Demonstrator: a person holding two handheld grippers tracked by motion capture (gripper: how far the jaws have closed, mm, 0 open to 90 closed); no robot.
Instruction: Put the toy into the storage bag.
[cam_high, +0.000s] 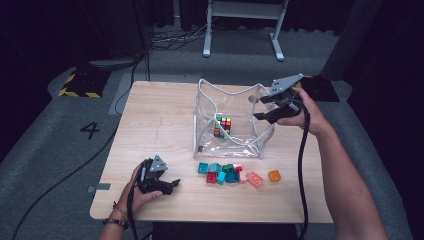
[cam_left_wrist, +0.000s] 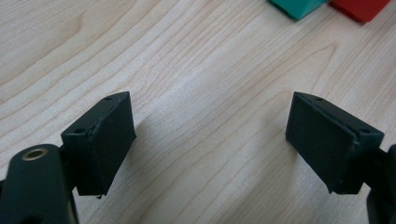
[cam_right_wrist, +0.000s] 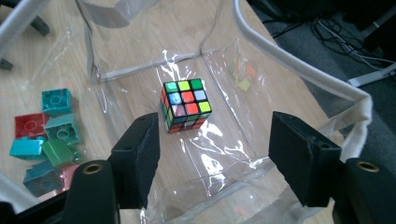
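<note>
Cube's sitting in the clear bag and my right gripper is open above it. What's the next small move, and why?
Probably swing the right gripper back toward the loose bricks in front of the bag. The cube rests free on the bag's floor, clear of the open jaws, so that drop looks finished. The left gripper sits open on the table, nothing between its jaws.

Cube (cam_high: 223, 125) inside bag (cam_high: 202, 131), bricks (cam_high: 235, 173) before

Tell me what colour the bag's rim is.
White; the bag's rim shows best in the right gripper view.
</note>
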